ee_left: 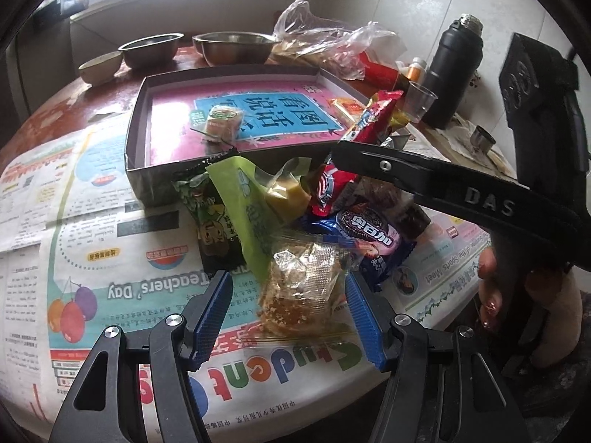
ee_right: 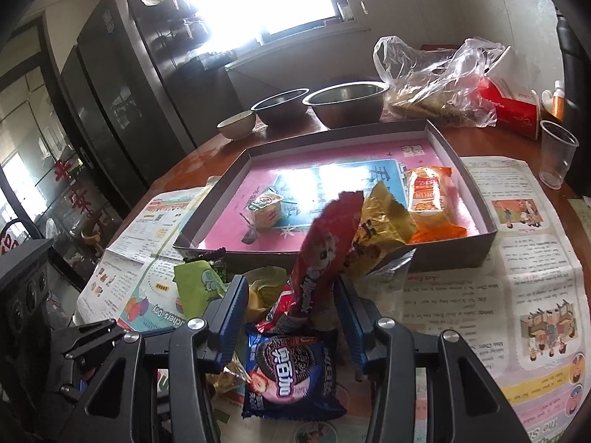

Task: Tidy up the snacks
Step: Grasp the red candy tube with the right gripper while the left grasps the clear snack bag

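A pile of snack packets lies on newspaper in front of a shallow box [ee_left: 137, 170] [ee_right: 487, 238] with a pink bottom. My left gripper [ee_left: 290, 304] is open, its blue pads on either side of a clear-wrapped crumbly cake [ee_left: 301, 288]. My right gripper [ee_right: 293, 317] is open around a long red wafer packet [ee_right: 317, 258] [ee_left: 369, 125] that stands tilted. A blue Oreo packet [ee_right: 290, 373] [ee_left: 365, 236] lies below it. In the box are a small wrapped cake [ee_left: 221, 120] [ee_right: 267, 210] and an orange packet [ee_right: 428, 192].
Green packets [ee_left: 229, 214] and a yellow-gold packet [ee_right: 384, 229] are in the pile. Behind the box stand steel bowls [ee_left: 232, 50] [ee_right: 345, 105], a small bowl [ee_left: 99, 66], a plastic bag [ee_right: 439, 85], a clear cup [ee_right: 557, 155] and a black flask [ee_left: 450, 77].
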A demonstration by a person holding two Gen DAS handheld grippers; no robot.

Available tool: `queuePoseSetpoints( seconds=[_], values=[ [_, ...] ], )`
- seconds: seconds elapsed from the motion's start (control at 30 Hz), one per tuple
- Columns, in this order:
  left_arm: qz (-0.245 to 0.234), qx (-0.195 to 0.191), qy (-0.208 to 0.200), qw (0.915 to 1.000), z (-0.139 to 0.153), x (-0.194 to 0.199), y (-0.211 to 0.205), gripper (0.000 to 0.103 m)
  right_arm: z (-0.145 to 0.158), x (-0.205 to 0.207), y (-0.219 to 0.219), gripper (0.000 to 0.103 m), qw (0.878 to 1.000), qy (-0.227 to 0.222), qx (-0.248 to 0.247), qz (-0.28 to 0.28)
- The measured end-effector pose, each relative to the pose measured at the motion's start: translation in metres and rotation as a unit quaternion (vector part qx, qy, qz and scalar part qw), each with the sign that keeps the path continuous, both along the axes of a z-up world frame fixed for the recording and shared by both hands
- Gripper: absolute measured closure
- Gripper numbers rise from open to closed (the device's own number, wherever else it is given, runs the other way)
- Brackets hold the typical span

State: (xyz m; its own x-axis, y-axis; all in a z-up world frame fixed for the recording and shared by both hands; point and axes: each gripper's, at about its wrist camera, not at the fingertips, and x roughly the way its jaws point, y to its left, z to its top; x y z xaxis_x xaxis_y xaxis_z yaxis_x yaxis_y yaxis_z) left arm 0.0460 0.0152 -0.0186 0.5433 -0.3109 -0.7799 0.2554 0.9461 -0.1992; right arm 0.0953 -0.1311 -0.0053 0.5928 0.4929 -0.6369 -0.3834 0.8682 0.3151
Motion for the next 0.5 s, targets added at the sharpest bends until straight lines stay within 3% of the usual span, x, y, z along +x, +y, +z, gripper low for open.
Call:
queuePoseSetpoints(
  seconds=[0.13, 0.33, 0.5],
  values=[
    [-0.003, -0.002, 0.002, 1.0000, -0.001, 0.001, 0.000, 0.038, -0.006, 0.007, 0.005, 0.056, 1.000, 0.006, -0.005, -0.002],
    [-0.006, -0.011, 0.009, 0.9999, -0.005, 0.002, 0.001, 0.038, -0.013, 0.013, 0.013, 0.075, 1.000, 0.002, -0.005, 0.009],
    [-0.007, -0.010, 0.016, 0.9998, -0.009, 0.003, -0.003, 0.038, -0.015, 0.014, 0.013, 0.082, 1.000, -0.010, -0.005, 0.010]
  ],
)
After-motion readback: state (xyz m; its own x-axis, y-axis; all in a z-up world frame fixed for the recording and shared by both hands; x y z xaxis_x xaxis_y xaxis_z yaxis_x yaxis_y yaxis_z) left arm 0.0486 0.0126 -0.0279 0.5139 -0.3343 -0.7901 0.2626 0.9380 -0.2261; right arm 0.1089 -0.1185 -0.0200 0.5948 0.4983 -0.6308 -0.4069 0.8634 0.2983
